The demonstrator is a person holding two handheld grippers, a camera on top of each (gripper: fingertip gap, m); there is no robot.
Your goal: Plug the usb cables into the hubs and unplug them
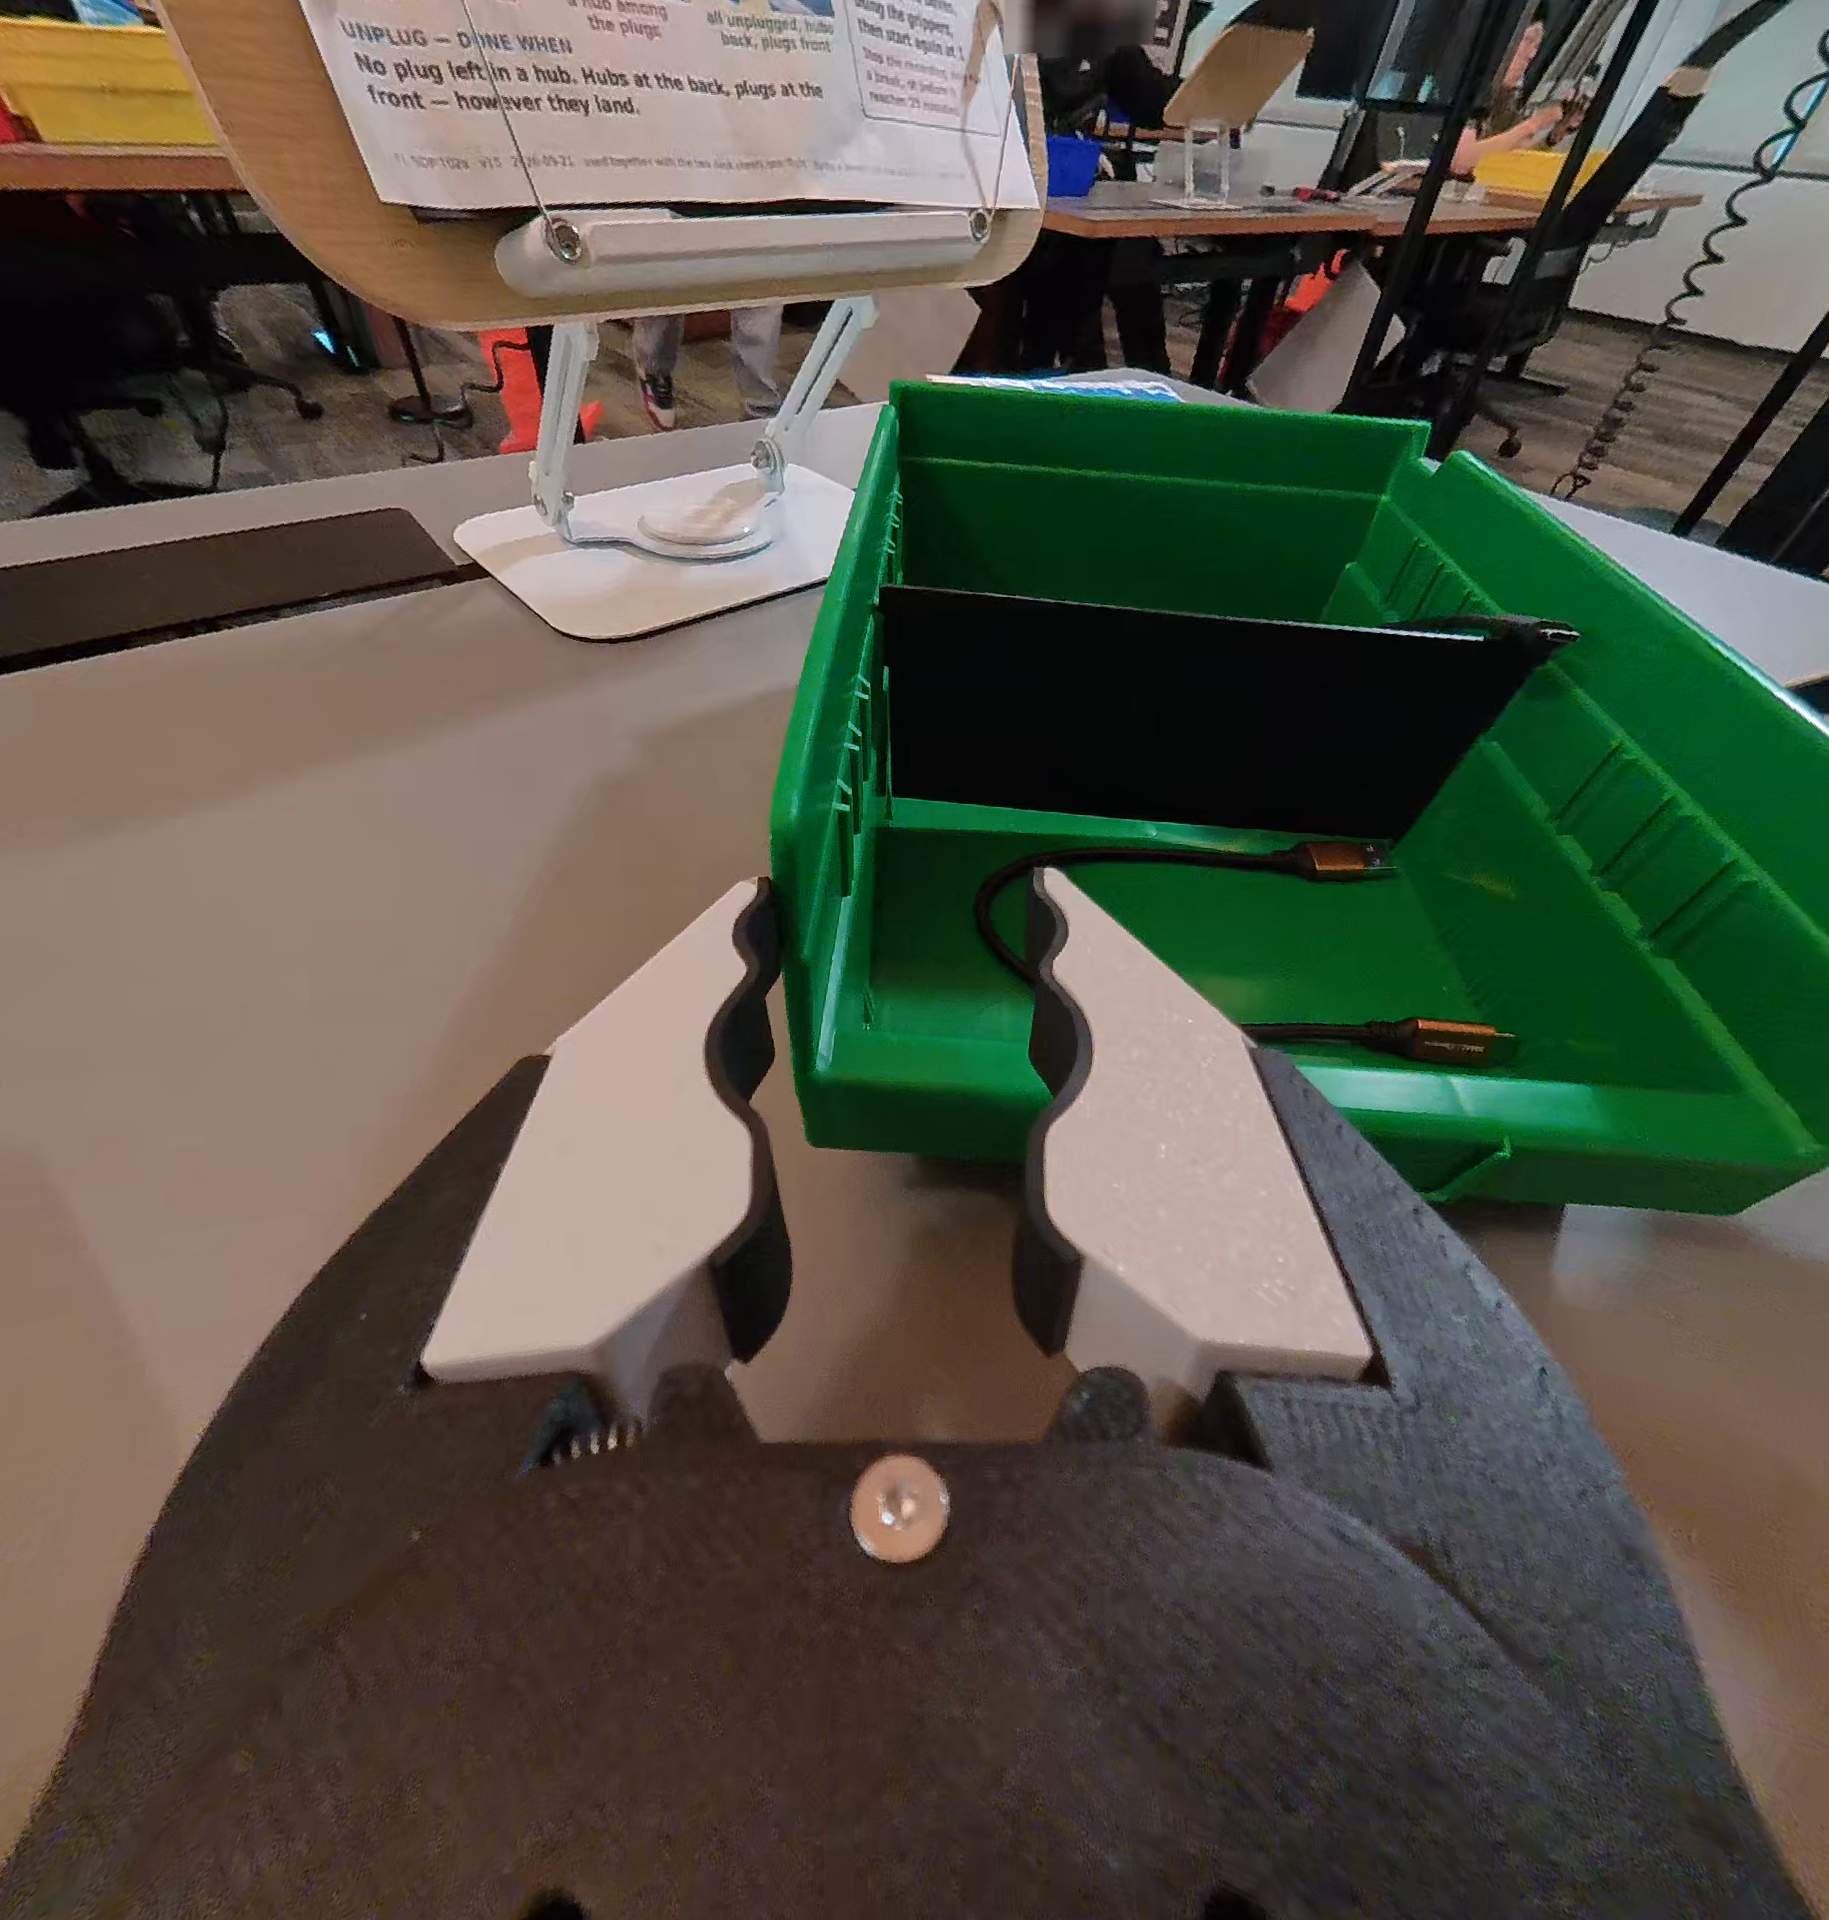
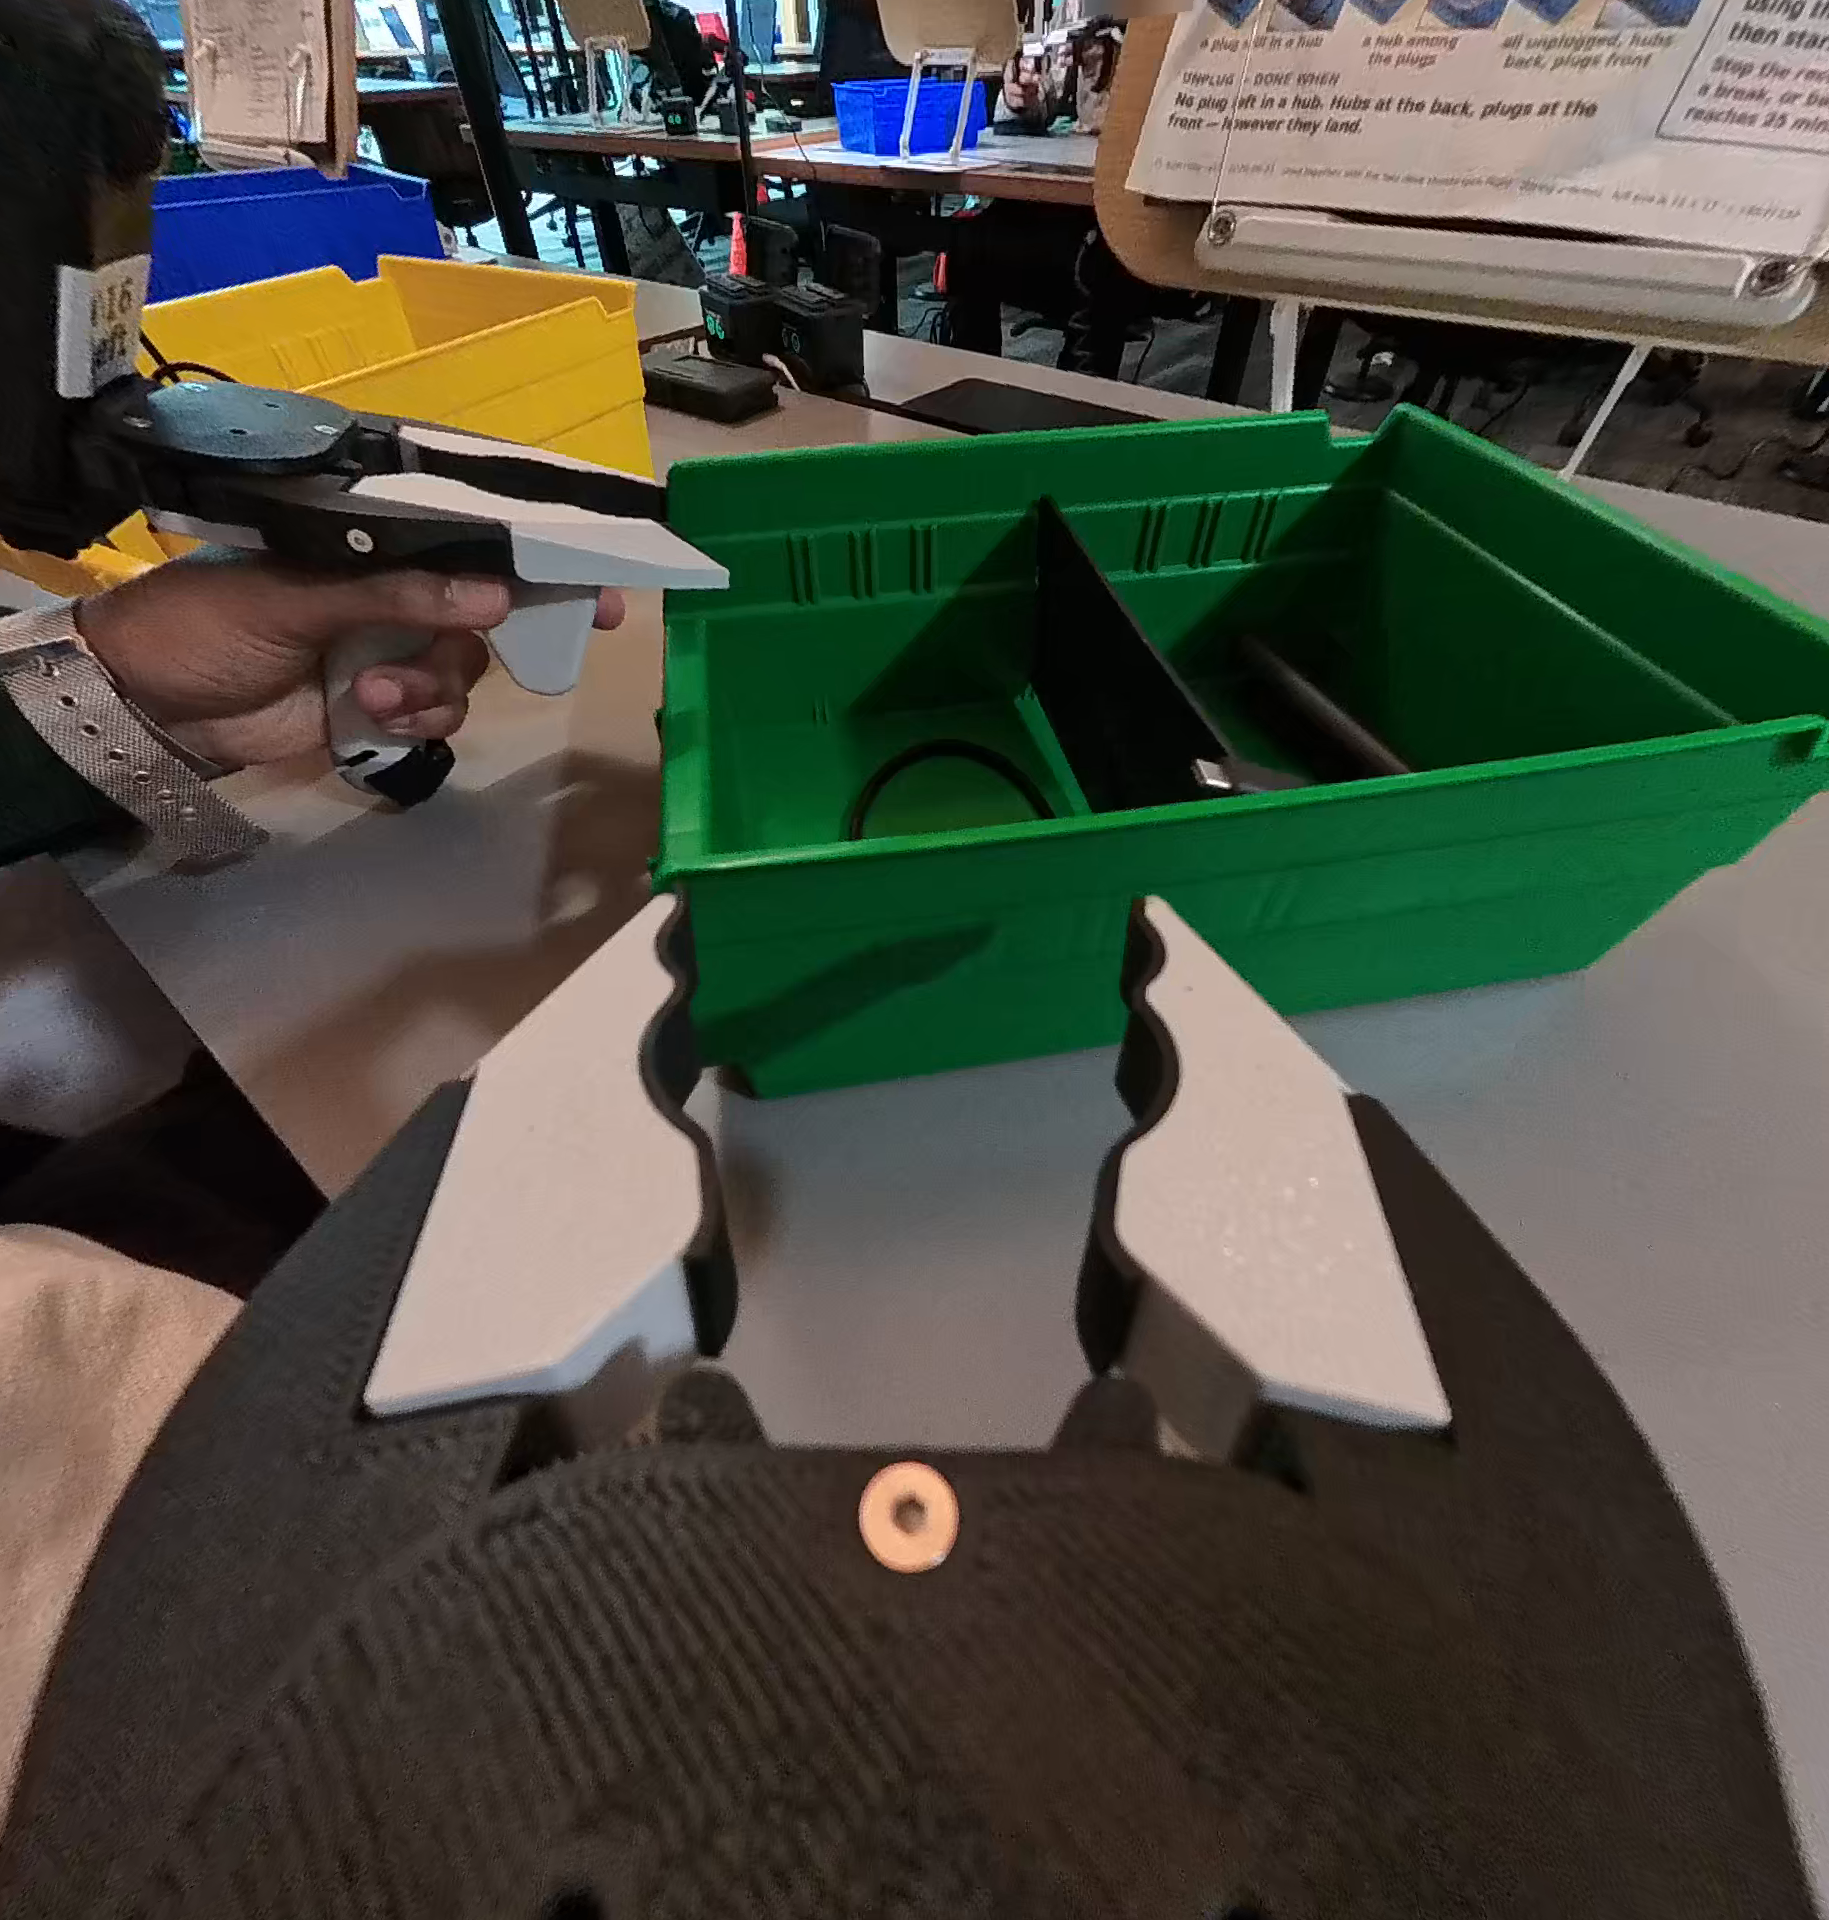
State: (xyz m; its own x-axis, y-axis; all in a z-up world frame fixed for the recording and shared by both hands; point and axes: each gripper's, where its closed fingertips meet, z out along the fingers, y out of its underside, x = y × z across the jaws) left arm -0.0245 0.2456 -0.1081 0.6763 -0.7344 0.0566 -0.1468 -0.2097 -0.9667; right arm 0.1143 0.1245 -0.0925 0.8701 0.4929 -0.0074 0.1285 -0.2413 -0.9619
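Thin black USB cable with rigid gold plug (image 1: 1341, 860) in green plastic bin (image 1: 1149, 1117), front compartment | light, limp cord, so grip the plug shell | left hand-held gripper (image 1: 894, 914) and right hand-held gripper (image 2: 905, 935) both released, empty.

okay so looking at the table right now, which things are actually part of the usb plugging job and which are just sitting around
Part of the job:
green bin
black divider
upper USB plug
lower USB plug
left gripper
right gripper

Just lying about:
yellow bin
blue bin
instruction sheet stand

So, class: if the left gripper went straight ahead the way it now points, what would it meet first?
Probably the green bin: the open left gripper points at its near left corner, so the wall comes first, though depth is hard to judge.
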